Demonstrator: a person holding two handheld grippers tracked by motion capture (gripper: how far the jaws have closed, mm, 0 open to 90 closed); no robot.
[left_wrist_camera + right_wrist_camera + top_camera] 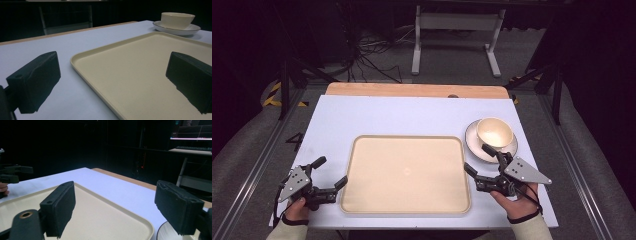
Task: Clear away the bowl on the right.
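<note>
Ceramic cup [494,132] on saucer [477,148] near tabletop's right edge — right gripper [482,162], left gripper [328,173] jaws wide, empty; clumsy approach could tip cup.

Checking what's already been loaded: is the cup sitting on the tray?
No, in the high view the cup rests on a saucer on the table, beside the tray, whose surface is bare.
</note>
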